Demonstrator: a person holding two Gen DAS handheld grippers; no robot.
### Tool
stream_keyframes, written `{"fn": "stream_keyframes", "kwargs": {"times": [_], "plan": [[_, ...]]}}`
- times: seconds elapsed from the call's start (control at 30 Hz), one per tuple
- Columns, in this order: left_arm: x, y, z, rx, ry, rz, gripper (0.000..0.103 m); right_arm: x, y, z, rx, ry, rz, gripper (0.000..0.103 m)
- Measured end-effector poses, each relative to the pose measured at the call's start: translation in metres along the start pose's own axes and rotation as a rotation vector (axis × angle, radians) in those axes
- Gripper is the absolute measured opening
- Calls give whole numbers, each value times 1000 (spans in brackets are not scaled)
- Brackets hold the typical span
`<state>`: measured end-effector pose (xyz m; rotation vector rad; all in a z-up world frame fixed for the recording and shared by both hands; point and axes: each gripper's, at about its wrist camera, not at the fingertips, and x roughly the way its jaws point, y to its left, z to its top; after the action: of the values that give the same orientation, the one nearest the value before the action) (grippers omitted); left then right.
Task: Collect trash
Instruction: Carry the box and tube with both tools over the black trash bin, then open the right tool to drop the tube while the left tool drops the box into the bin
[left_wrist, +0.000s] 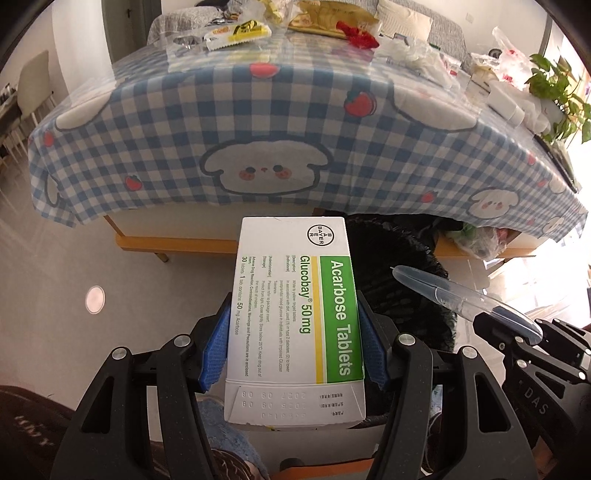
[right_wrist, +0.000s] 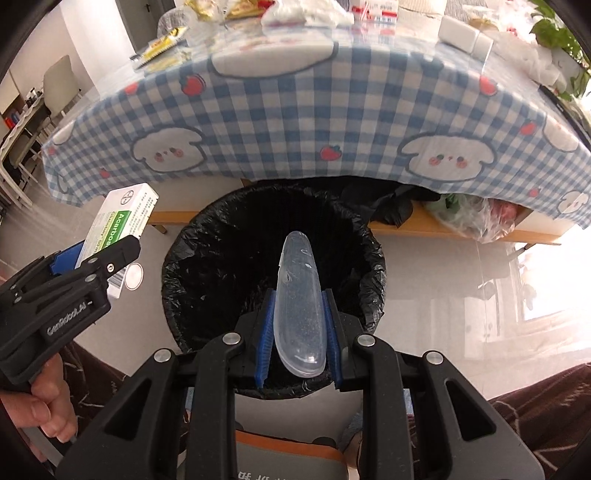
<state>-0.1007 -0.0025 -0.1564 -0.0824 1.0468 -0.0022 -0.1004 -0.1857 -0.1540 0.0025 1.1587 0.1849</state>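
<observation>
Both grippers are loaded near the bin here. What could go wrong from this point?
1. The left gripper holds the medicine box left of the bin, over floor; released there, it likely misses.
2. The clear plastic case looks smooth and sticks far past the right gripper; it could slip or bounce off the rim.
3. The two grippers are close together and could bump while dropping.
</observation>
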Motion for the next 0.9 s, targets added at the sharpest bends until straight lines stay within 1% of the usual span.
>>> {"fn": "stream_keyframes", "kwargs": {"times": [0.2,0.4,0.53,0.77,0.9], "plan": [[18,4,-2,-7,9,-4,59,25,0,2,14,53,-2,23],[41,2,-5,0,40,8,59,48,1,8,25,93,4,23],[52,4,-5,-15,53,1,59,64,1,13,36,124,11,24],[64,15,-7,-41,65,7,59,94,7,25,48,160,29,24],[65,18,-9,-40,65,22,59,103,15,30,33,160,39,24]]}}
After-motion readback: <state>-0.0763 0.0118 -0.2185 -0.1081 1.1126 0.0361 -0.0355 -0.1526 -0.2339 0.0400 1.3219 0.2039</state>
